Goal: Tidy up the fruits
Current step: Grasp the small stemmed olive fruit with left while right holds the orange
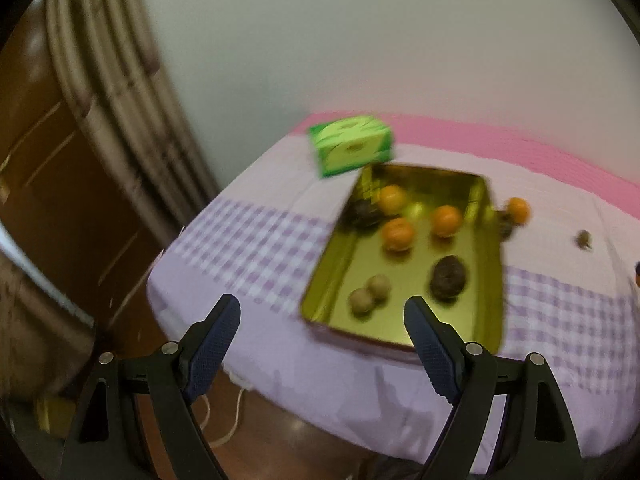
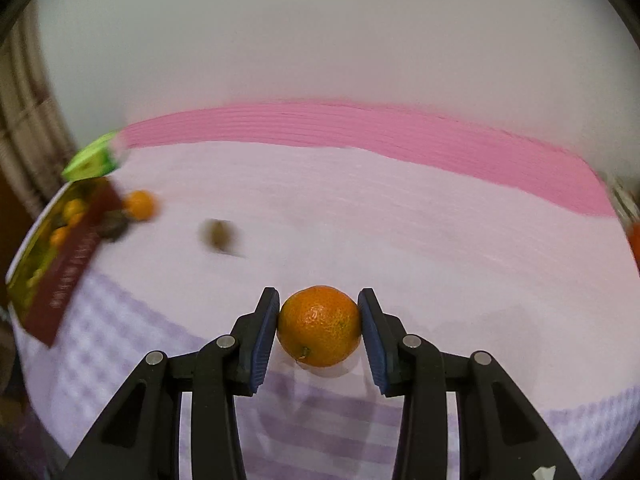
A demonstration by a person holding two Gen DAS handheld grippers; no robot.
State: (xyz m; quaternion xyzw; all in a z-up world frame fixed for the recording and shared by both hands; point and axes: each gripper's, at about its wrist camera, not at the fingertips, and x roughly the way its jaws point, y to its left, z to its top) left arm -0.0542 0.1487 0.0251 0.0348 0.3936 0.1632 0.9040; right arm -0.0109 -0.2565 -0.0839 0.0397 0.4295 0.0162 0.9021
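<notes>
My right gripper [image 2: 319,312] is shut on a tangerine [image 2: 319,326], both blue pads pressing its sides above the lilac cloth. At the left of the right wrist view lies the gold tin tray [image 2: 24,280] with fruit in it. A loose tangerine [image 2: 139,205] and a small brown fruit [image 2: 219,234] lie on the cloth beside it. In the left wrist view my left gripper [image 1: 322,312] stands open and empty before the near end of the tray [image 1: 324,280]. That tray holds three tangerines [image 1: 398,234], two dark fruits [image 1: 448,278] and two small pale fruits [image 1: 370,294].
A green tissue box [image 1: 350,144] stands behind the tray. The table's lilac checked cloth [image 1: 248,248] drops off at the left toward a brown door and curtain. A pink strip [image 2: 360,132] runs along the far edge by the wall. Another orange thing [image 2: 634,240] shows at the right rim.
</notes>
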